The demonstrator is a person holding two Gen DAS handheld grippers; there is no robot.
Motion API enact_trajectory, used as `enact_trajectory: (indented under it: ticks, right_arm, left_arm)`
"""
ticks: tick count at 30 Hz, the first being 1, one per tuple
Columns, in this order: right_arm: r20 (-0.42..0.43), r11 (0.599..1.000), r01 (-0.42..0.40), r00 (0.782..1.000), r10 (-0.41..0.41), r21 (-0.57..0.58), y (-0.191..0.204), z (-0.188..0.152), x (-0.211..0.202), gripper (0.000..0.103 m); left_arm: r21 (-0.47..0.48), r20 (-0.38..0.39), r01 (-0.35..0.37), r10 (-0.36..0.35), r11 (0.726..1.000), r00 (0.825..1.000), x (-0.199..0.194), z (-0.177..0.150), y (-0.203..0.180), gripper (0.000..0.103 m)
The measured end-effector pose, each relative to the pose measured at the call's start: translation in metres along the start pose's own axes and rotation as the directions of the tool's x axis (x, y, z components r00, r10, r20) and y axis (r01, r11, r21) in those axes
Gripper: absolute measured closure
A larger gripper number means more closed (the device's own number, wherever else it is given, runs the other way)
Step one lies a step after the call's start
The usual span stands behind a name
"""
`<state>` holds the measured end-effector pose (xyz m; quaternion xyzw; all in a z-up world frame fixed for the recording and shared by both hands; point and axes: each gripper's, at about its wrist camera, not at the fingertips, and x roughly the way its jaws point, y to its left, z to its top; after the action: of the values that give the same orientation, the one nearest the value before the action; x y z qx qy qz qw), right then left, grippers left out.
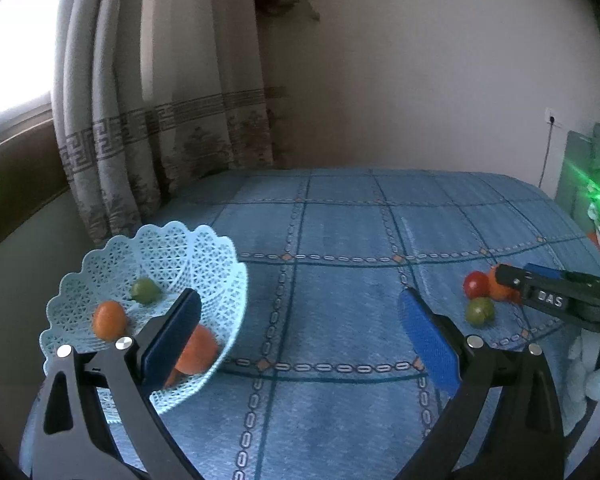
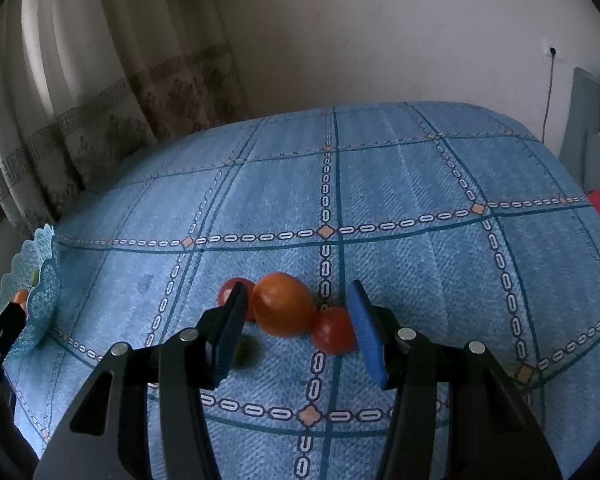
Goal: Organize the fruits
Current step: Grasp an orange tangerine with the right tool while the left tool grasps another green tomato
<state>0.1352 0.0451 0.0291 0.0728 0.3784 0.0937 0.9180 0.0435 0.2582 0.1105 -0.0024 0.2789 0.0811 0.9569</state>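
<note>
A blue checked cloth covers the table. At its near left sits the lace basket, already holding two oranges and a green fruit. Well apart, at the right, the loose fruit lies in a tight cluster: an orange in the middle, a red tomato touching its right side, another red one at its left, and a green fruit just nearer, half hidden.

The right gripper is spread wide around the orange, not yet closed. The left gripper hangs wide and empty beside the basket.

The likely trouble is crowding: as the jaws close, the right pad may catch the near tomato and the left pad the far one, so fruit rolls away, or gets squashed. A round orange may also slip out forward.
</note>
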Motion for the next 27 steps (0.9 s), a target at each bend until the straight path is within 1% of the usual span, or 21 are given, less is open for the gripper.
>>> enact_trajectory:
  ticks: [10,12,15,16,20,24,27]
  right_arm:
    - [-0.017,1.000,-0.002,1.000,0.001,-0.029,0.003,0.007,0.017,0.051]
    - [-0.015,0.999,-0.009,1.000,0.008,-0.037,0.005,0.007,0.018,0.052]
    - [-0.008,0.998,-0.005,1.000,0.005,-0.059,0.007,0.005,0.018,0.058]
    - [-0.006,0.997,-0.003,1.000,0.003,-0.073,0.011,0.004,0.017,0.061]
    - [0.000,0.993,0.001,1.000,-0.001,-0.115,0.017,0.000,0.013,0.069]
    - [0.004,0.993,0.000,1.000,0.000,-0.115,0.017,-0.001,0.009,0.070]
    - [0.004,0.997,-0.025,1.000,0.026,-0.077,0.009,-0.002,0.003,0.070]
  left_arm:
    - [0.061,-0.011,0.029,-0.028,0.998,1.000,0.000,-0.006,-0.020,0.003]
    - [0.058,-0.030,0.052,-0.051,0.997,0.998,0.003,-0.008,-0.022,0.003]
    - [0.039,-0.068,0.088,-0.085,0.995,0.994,0.010,-0.010,-0.022,0.003]
    - [0.037,-0.074,0.091,-0.088,0.995,0.993,0.012,-0.011,-0.022,0.003]
    - [0.048,-0.092,0.089,-0.084,0.995,0.992,0.017,-0.015,-0.026,0.003]
    - [0.066,-0.107,0.088,-0.080,0.994,0.991,0.022,-0.018,-0.030,0.003]
    - [0.077,-0.125,0.090,-0.080,0.993,0.989,0.027,-0.021,-0.033,0.003]
